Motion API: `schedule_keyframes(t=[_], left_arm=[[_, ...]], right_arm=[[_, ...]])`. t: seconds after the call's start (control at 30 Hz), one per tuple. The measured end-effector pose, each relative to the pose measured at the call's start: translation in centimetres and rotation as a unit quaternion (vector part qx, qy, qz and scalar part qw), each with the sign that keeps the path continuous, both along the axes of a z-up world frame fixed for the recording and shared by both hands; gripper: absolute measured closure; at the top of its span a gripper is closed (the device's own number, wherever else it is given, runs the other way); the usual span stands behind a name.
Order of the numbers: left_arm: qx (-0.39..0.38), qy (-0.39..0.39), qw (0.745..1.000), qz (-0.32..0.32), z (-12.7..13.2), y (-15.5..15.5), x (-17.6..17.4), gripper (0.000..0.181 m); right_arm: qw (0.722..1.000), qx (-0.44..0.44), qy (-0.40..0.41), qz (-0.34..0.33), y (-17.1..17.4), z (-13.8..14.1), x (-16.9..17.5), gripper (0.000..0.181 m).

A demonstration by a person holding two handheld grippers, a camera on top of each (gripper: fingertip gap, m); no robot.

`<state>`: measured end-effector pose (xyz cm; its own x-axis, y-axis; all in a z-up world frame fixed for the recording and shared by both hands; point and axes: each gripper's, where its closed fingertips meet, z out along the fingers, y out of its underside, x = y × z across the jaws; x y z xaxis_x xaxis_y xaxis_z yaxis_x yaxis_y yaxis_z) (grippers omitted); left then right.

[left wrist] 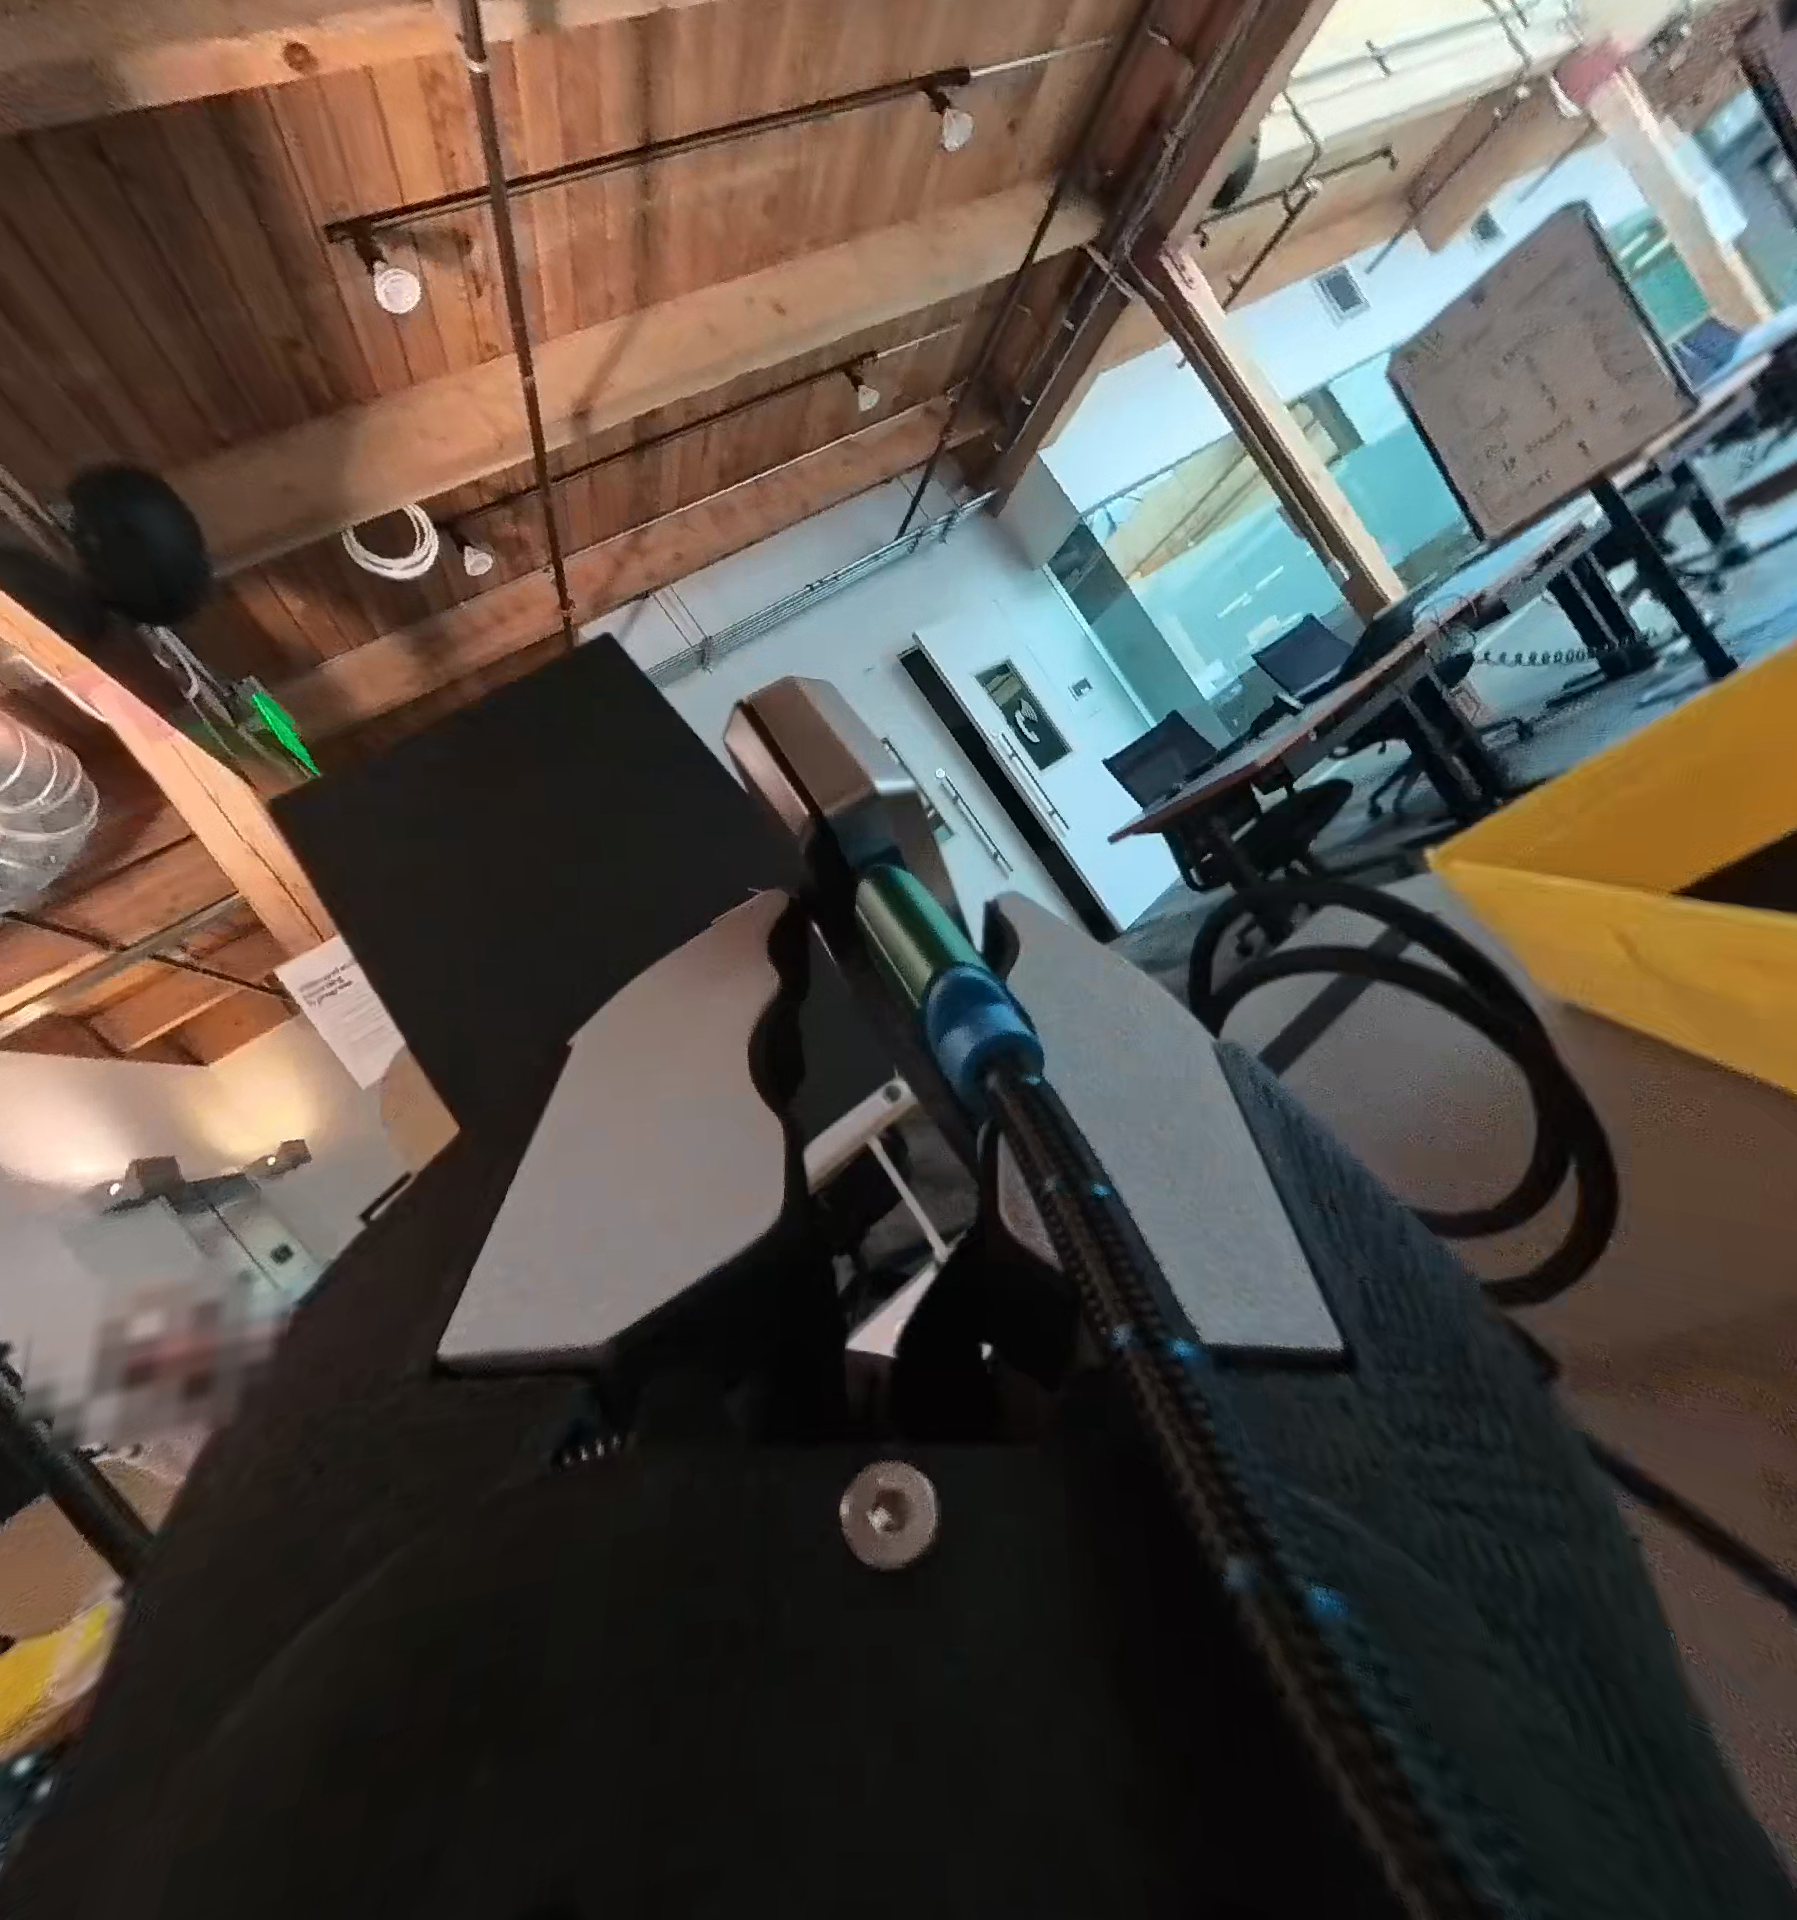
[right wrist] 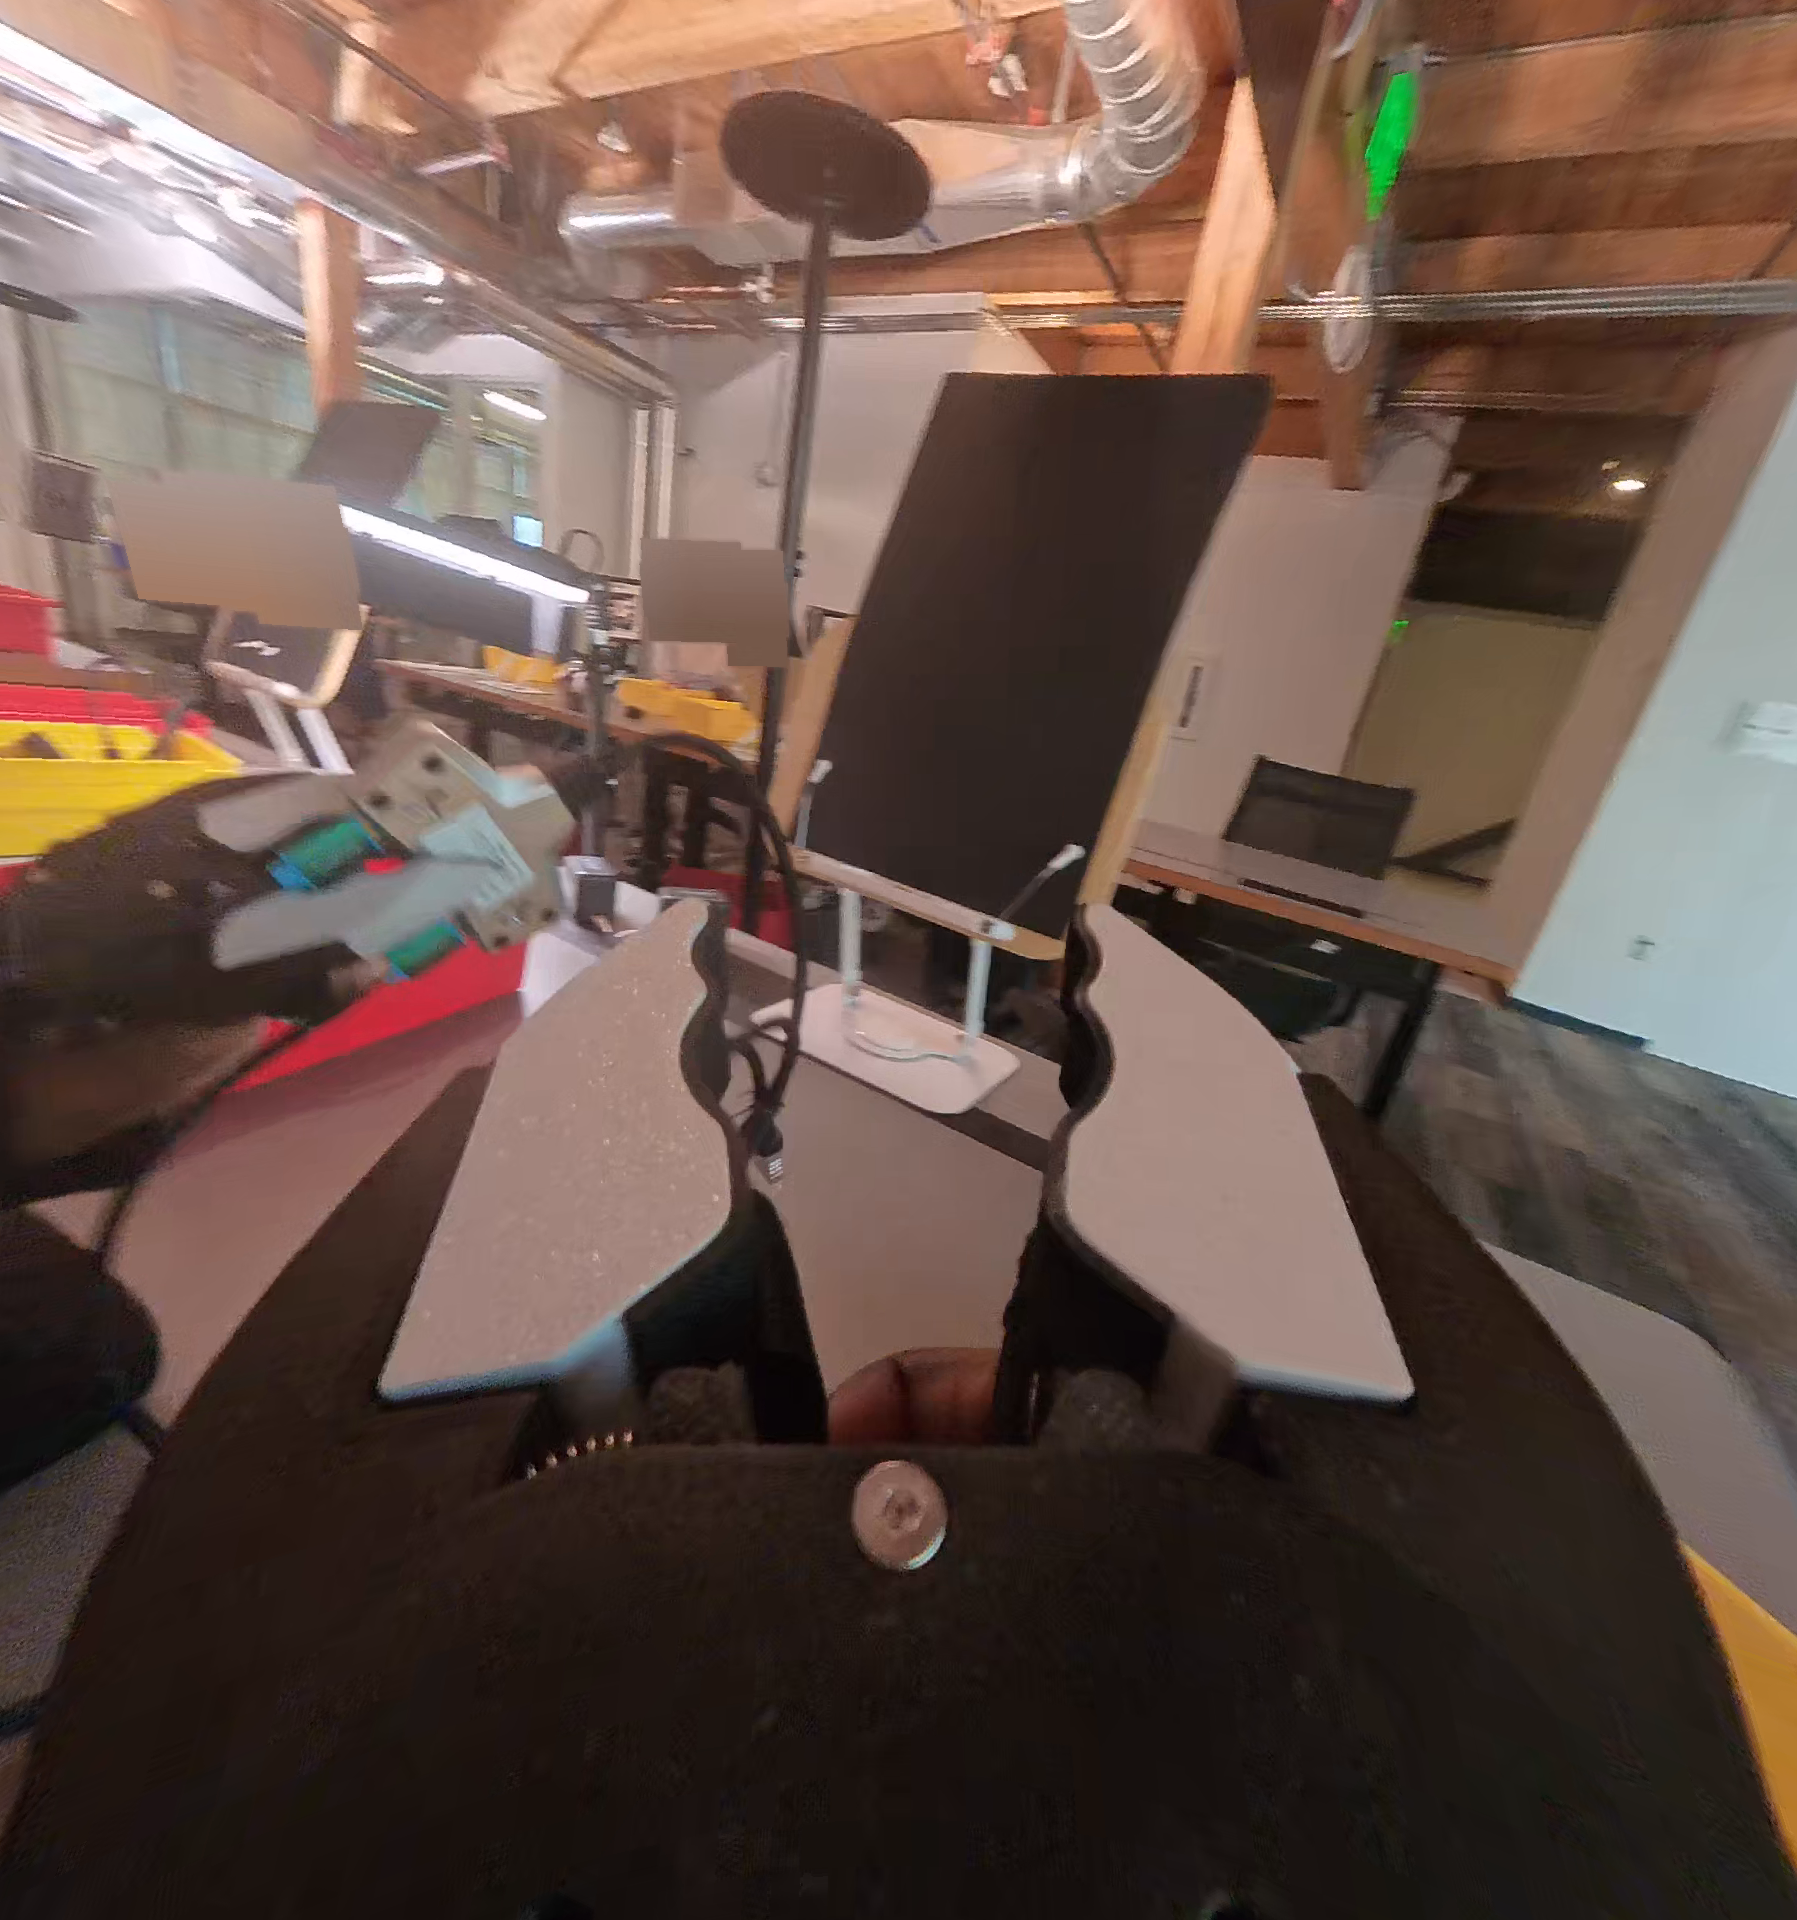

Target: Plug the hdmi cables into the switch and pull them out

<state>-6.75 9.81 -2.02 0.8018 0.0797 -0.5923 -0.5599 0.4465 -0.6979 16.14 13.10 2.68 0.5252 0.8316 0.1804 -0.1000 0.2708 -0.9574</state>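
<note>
Left gripper [left wrist: 889, 925]: closed on switch [left wrist: 811, 769], centre frame, held aloft; green-collared HDMI cable [left wrist: 920, 951] plugged in.
Right gripper [right wrist: 889, 1023]: wide apart, empty, mid-frame.
Risk: off-axis pull may twist switch from grip.

Overhead runs a ceiling of wooden planks [left wrist: 250, 239] crossed by heavy beams [left wrist: 603, 364], with track spotlights [left wrist: 393, 286] and a silver flexible duct [right wrist: 1133, 114] hung beneath. White walls [right wrist: 1694, 748] enclose an open office. Rows of dark-framed desks [left wrist: 1320, 727] with black chairs [left wrist: 1164, 748] stand on grey carpet [right wrist: 1621, 1122], near glass partitions [left wrist: 1216, 592]. A whiteboard [left wrist: 1538, 374] sits among the desks. Daylight fills the far end, while a green lit sign [right wrist: 1393, 125] glows near the ceiling.
</note>
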Motion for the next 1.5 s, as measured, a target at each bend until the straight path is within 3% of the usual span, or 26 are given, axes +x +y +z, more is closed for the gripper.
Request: schedule_keyframes(t=[0.17,0.33,0.43,0.6,0.7,0.77,0.9,0.97,1.03,1.23,1.33,1.5], left_arm=[[0.028,0.043,0.999,-0.001,-3.2,-1.2,-0.2,0.149],[-0.011,-0.054,0.998,-0.033,-4.0,-0.8,-1.8,0.150],[-0.043,-0.147,0.980,-0.127,-4.1,-0.8,-1.6,0.150],[-0.073,-0.277,0.912,-0.293,-3.6,-1.9,-0.9,0.150],[-0.074,-0.309,0.871,-0.376,-3.0,-3.0,-0.3,0.150],[-0.074,-0.300,0.856,-0.414,-2.8,-3.8,0.6,0.150],[-0.064,-0.254,0.851,-0.456,-2.6,-5.3,2.2,0.149],[-0.067,-0.242,0.845,-0.473,-2.7,-5.8,2.9,0.150],[-0.065,-0.244,0.836,-0.488,-2.5,-6.2,3.1,0.150],[-0.034,-0.244,0.826,-0.507,-1.6,-7.4,3.5,0.143],[-0.042,-0.231,0.826,-0.512,-1.5,-7.8,3.6,0.140],[-0.035,-0.272,0.808,-0.521,-0.7,-7.7,1.7,0.140]], right_arm=[[0.991,0.027,-0.008,0.131,-3.9,-1.1,-6.6,0.111],[0.962,-0.033,-0.044,0.267,-7.6,-4.7,-13.5,0.114],[0.955,-0.065,-0.072,0.281,-7.7,-7.6,-16.7,0.116],[0.937,-0.152,-0.087,0.304,-6.9,-11.6,-20.0,0.117],[0.922,-0.191,-0.082,0.326,-7.1,-12.3,-20.4,0.117],[0.913,-0.207,-0.065,0.345,-7.6,-11.9,-20.4,0.117],[0.897,-0.221,-0.057,0.378,-8.7,-11.8,-20.5,0.121],[0.886,-0.221,-0.046,0.406,-9.4,-11.5,-20.4,0.145],[0.877,-0.224,-0.037,0.423,-9.8,-11.2,-20.0,0.149],[0.874,-0.185,-0.032,0.448,-11.0,-10.1,-19.2,0.153],[0.854,-0.207,-0.010,0.477,-10.9,-9.5,-18.7,0.155],[0.816,-0.251,0.068,0.516,-9.0,-7.6,-16.5,0.158]])
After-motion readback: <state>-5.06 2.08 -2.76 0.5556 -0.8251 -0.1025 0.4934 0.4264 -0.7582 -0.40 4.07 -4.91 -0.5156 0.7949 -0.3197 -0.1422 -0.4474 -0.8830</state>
